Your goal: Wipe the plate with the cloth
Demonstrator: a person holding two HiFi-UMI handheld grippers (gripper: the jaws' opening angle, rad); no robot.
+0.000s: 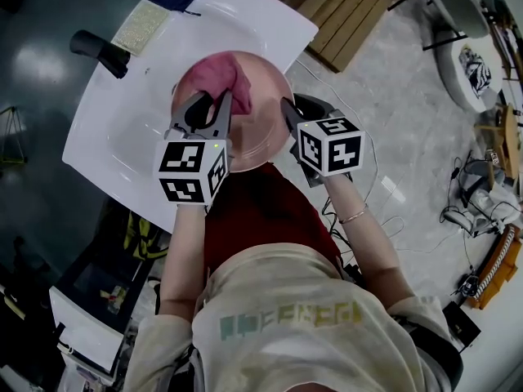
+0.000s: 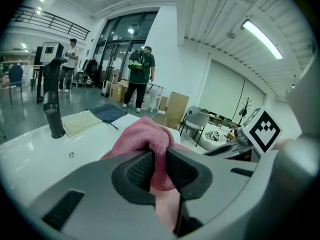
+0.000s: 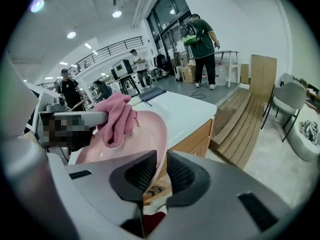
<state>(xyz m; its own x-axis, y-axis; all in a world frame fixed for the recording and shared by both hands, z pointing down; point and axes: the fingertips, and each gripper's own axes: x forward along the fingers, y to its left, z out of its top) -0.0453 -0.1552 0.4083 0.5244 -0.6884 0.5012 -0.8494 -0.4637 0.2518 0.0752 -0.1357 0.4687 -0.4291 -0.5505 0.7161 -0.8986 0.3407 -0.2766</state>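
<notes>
White tabletop (image 1: pixel 114 129) fills the upper left of the head view. At its near edge, upper middle of the frame, the right gripper (image 1: pixel 290 114) has its jaws closed on the rim of the pink plate (image 1: pixel 265 129), which is tilted with its hollow face up and leftward. The left gripper (image 1: pixel 214 103) is clamped on the bunched cloth (image 1: pixel 233 76), whose long fold runs up-frame from the jaws and lies against the dish. This looks like the wiping step, and the next move calls for sweeping the cloth round the face while the rim grip holds firm.

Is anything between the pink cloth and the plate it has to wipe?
Nothing visible: the left gripper holds the pink terry cloth directly over the round pink plate, its rim clamped by the right gripper.
</notes>
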